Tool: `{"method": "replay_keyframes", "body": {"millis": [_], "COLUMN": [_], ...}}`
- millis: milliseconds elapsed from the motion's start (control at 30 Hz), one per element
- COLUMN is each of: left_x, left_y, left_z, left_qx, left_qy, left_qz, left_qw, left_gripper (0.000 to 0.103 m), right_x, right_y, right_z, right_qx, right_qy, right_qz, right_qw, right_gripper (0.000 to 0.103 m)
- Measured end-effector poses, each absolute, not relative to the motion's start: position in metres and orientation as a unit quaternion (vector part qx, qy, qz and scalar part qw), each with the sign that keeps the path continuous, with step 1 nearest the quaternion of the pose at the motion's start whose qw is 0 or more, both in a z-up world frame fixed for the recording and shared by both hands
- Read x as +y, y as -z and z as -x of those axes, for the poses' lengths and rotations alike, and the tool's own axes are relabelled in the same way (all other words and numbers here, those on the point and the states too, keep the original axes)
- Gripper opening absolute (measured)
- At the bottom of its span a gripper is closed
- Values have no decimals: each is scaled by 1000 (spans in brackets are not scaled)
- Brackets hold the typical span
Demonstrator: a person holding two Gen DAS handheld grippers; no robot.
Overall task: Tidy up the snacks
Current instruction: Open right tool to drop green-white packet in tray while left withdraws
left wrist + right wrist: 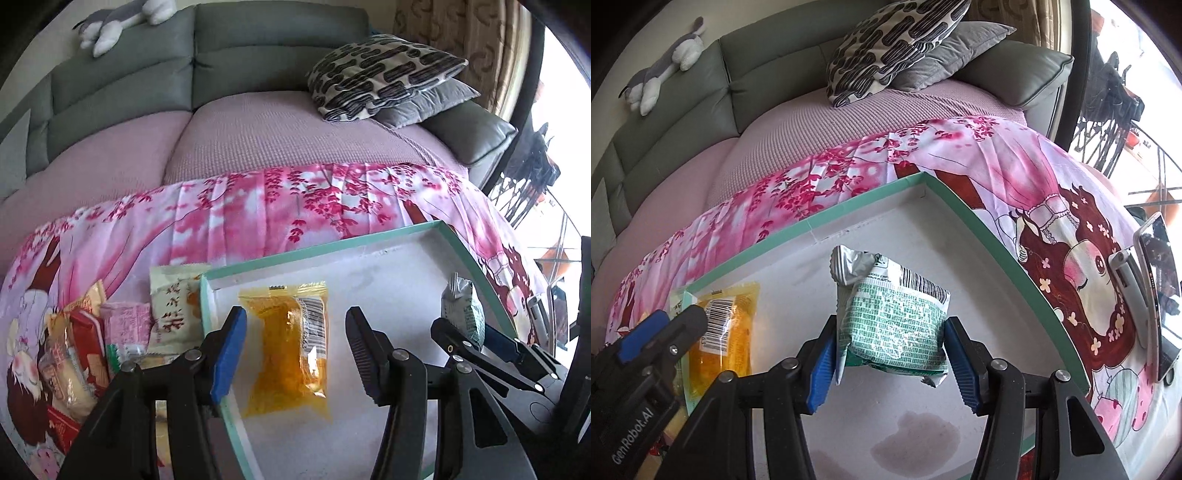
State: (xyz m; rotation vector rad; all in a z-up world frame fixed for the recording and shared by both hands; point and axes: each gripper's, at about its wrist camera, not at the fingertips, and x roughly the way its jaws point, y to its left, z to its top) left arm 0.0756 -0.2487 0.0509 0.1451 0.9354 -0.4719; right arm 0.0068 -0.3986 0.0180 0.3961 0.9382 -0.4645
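Two packets sit in the teal-rimmed box (476,273): yellow snack packet (291,343) lying flat between your left gripper (295,347)'s spread fingers, untouched; green snack packet (894,321) pinched by your right gripper (890,354). Lower the green one level beside the yellow, clear of the rim, before releasing. Roughly five packets wait in the loose pile (110,332) left of the box.

yellow snack packet (288,347) in teal-rimmed box (325,249), left gripper (295,350) jaws apart around it
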Motion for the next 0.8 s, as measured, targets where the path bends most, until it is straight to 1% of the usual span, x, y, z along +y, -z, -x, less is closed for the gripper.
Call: {"method": "replay_keyframes", "body": {"millis": [33,67,133,200,267,300,333,367,433,467,500,667,800], "left_x": [-246,-242,-236,-230,-223,-220,-217,-213,-206,-202,-198,-179,-164], "left_y": [-51,-51,-52,-52,-52,-52,-52,-52,-55,-57,-58,-63,-63], "left_z": [-77,-78,-79,-80,-82,-83,-83,-84,-83,-83,-83,-83,-82], "left_qx": [450,453,452,455,461,464,465,467,466,464,463,460,454], "left_qy": [221,214,206,198,192,190,187,184,177,173,168,156,142], "left_qz": [-65,-61,-58,-53,-42,-39,-34,-30,-22,-19,-15,2,11], "left_qw": [863,864,866,867,865,865,864,865,867,868,870,874,879], "left_gripper": [75,78,80,81,82,86,95,98,98,98,98,99,103], "right_x": [-398,-398,-398,-397,-396,-394,-393,-390,-386,-384,-382,-369,-366], "right_y": [-18,-18,-19,-20,-22,-23,-24,-25,-27,-27,-28,-31,-30], "right_z": [-7,-7,-7,-6,-6,-5,-5,-5,-4,-4,-4,-2,0], "right_qx": [447,448,449,449,449,449,448,447,445,444,442,427,417], "right_qy": [219,217,217,219,218,217,215,213,210,209,208,197,193], "right_qz": [-187,-188,-189,-189,-187,-185,-182,-178,-173,-172,-169,-157,-181], "right_qw": [847,846,846,846,846,847,848,850,853,854,856,868,869], "right_gripper": [61,64,70,78,79,79,79,79,89,100,103,103,103]}}
